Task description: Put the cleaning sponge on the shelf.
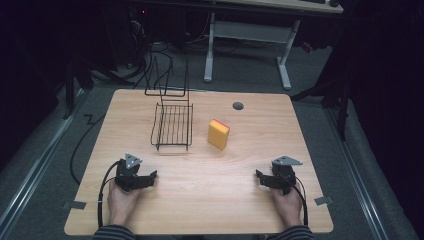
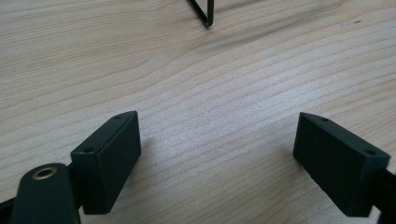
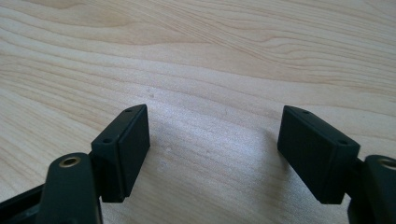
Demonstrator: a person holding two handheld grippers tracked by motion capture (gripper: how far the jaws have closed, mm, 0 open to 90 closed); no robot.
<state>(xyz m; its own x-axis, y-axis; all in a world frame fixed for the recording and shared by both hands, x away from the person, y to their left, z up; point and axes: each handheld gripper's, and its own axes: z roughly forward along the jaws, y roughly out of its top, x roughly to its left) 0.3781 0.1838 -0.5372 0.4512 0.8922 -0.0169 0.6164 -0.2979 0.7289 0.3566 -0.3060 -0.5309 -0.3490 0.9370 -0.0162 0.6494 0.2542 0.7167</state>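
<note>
A yellow sponge [image 1: 219, 133] with a red edge lies near the middle of the wooden table [image 1: 200, 200]. To its left stands a black wire rack [image 1: 172, 125]. My left gripper [image 1: 150, 177] rests on the table near the front left, held by a hand; its jaws stand apart over bare wood [image 2: 217, 140] with nothing between them. At the front right, my right gripper [image 1: 260, 176] also rests in a hand, jaws apart over bare wood [image 3: 212, 135]. A corner of the wire rack [image 2: 205, 14] shows at the top of the left gripper view.
A dark round hole [image 1: 238, 105] sits at the table's far edge. Tape tabs [image 1: 74, 204] mark the front corners. Beyond the table are a white desk frame [image 1: 250, 35] and cables [image 1: 150, 60] on the floor.
</note>
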